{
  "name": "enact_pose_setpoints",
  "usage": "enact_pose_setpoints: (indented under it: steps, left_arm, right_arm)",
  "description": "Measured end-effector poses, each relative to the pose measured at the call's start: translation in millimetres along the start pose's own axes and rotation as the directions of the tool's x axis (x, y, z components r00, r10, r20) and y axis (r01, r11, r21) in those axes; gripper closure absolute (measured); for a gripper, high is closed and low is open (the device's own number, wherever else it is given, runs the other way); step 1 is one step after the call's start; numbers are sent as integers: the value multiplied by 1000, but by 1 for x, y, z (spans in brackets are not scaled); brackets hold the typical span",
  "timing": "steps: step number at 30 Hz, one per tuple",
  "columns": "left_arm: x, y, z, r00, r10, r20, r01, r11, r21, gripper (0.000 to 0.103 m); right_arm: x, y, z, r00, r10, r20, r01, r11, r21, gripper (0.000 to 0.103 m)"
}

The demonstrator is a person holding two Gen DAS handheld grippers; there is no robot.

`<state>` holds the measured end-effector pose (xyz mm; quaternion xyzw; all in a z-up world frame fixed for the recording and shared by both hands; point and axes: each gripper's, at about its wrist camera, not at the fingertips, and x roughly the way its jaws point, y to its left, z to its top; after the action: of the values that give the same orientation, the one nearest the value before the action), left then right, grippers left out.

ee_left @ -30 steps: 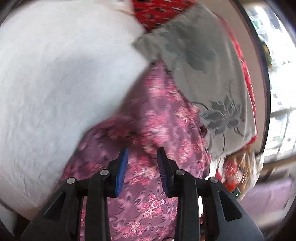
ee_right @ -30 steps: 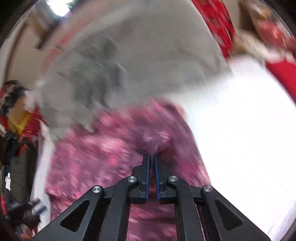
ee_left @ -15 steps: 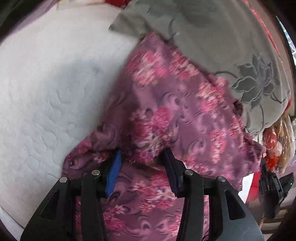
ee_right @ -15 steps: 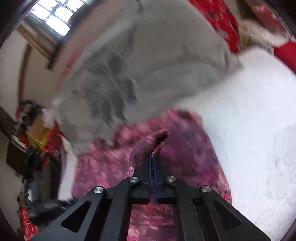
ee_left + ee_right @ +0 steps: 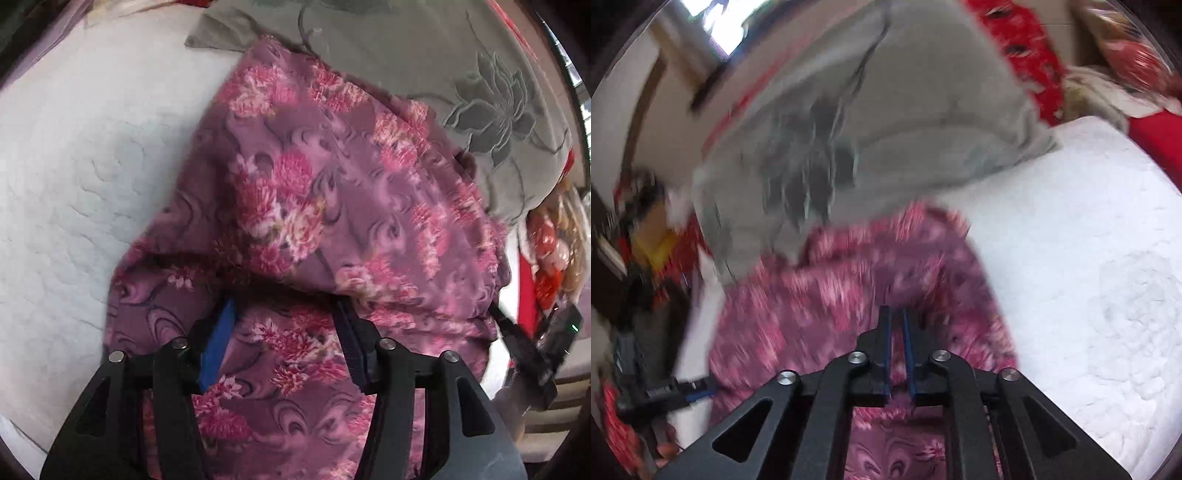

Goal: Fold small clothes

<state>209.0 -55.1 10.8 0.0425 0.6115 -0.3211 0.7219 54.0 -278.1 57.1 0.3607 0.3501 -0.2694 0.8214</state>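
Observation:
A purple garment with pink flowers (image 5: 332,206) lies on a white quilted bed (image 5: 74,177), one layer folded over toward me. My left gripper (image 5: 284,314) is open, its fingers low over the cloth with the folded edge draped across their tips. In the right wrist view the same garment (image 5: 831,295) is blurred by motion. My right gripper (image 5: 895,314) has its jaws a narrow slit apart at the garment's raised fold; I cannot tell whether cloth is still pinched. The other gripper shows at the right edge of the left wrist view (image 5: 532,354).
A grey pillow with a dark flower print (image 5: 461,85) lies behind the garment, touching its far edge. Red patterned bedding (image 5: 1027,55) lies beyond the pillow. Cluttered items (image 5: 554,240) stand off the bed's right side. White quilt (image 5: 1089,258) spreads to the right.
The left gripper has opened wider and moved in under the folded edge. The right gripper's jaws have parted slightly and the garment has dropped flatter onto the bed.

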Motion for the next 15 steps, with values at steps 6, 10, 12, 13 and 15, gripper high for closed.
enact_pose_setpoints:
  steps: [6,10,12,13,15]
  left_arm:
    - [-11,-8,-17,998,48,-31,-45,995,87,49]
    - [-21,-5,-44,997,69,-31,-66,992,106,49]
    - [-25,-4,-58,997,67,-44,-62,992,111,49]
    - [-25,-2,-67,996,53,-76,-45,994,101,49]
    - [-31,2,-86,995,41,-86,-32,994,104,49]
  right_arm:
    - [-3,-9,-13,995,10,-95,-9,1000,15,91]
    - [-19,-13,-40,988,-21,-154,10,998,-69,91]
    - [-27,-18,-58,979,-43,-201,25,995,-92,90]
    - [-35,-16,-65,979,-46,-198,25,994,-106,90]
    - [-45,-17,-81,976,-52,-214,25,992,-123,89]
